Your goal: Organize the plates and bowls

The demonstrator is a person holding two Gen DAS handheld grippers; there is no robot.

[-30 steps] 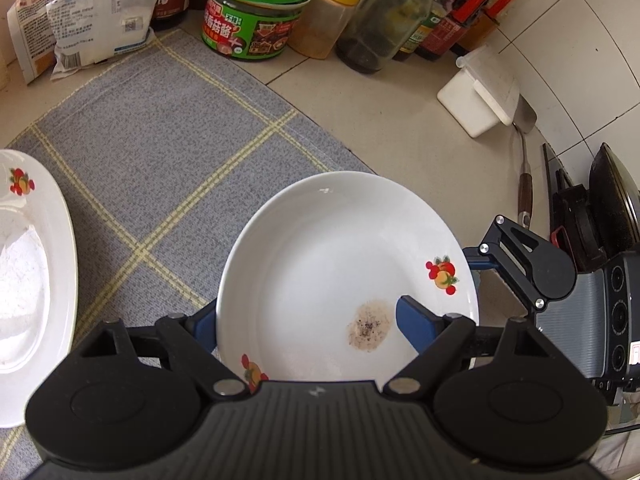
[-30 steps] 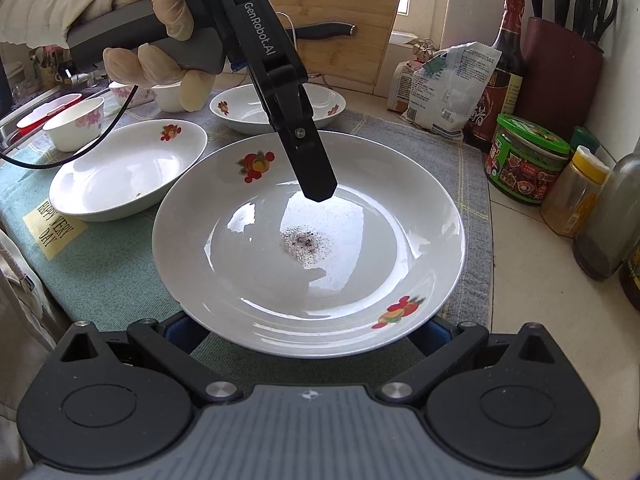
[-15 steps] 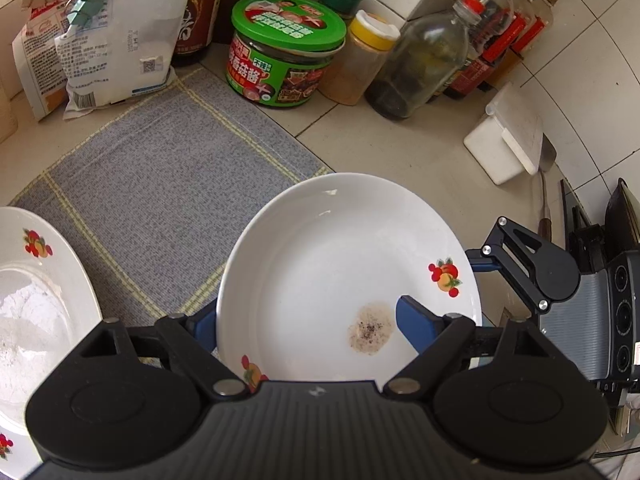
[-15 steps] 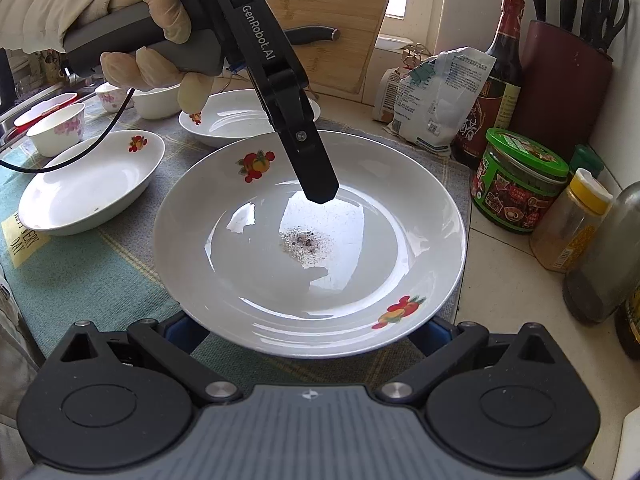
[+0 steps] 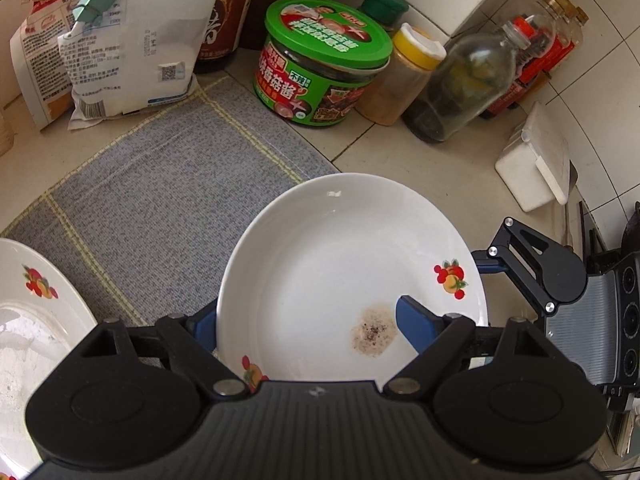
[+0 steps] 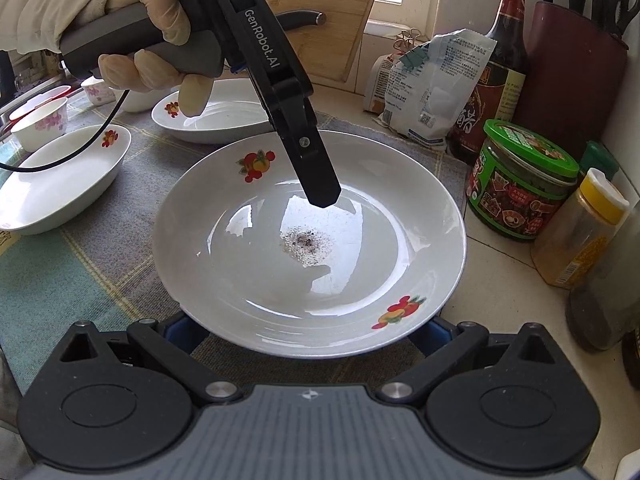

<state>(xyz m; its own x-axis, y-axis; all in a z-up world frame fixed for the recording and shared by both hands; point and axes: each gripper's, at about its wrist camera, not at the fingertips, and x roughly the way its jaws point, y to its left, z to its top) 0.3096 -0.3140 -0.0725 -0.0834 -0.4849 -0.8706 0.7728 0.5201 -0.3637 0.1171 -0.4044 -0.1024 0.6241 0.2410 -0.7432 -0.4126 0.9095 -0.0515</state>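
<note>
My left fingers point(image 5: 416, 330) are clamped on the round white ceramic plate with fruit decals point(image 5: 344, 264): one blue pad lies on its inner face beside a speckled patch of residue, and the other sits outside and under the rim. My right fingers point(image 6: 188, 332) show only as two blue pads peeking from beneath the plate's opposite edge. I cannot tell whether they press on it or just cradle it from below. The plate hangs between the two pairs, and I judge it clear of the desk, roughly level.

Beyond my left fingertips lies the grey checked cloth mat point(image 5: 160, 208), and past that the green-lidded jar point(image 5: 324, 64) and the bottles standing on the pale tiled desk point(image 5: 420, 168). Off to the left of my right fingers, two oval white dishes with the same fruit print point(image 6: 60, 184) sit on the mat, with small flowered bowls point(image 6: 40, 128) farther out.

I read this as the carrying step: one plate lifted and on its way to its place. The next move calls for choosing a spot, probably with like dishes or on bare mat. Both pairs should lower together so the plate stays flat, and my right fingers should slide out from under before the left let go.
</note>
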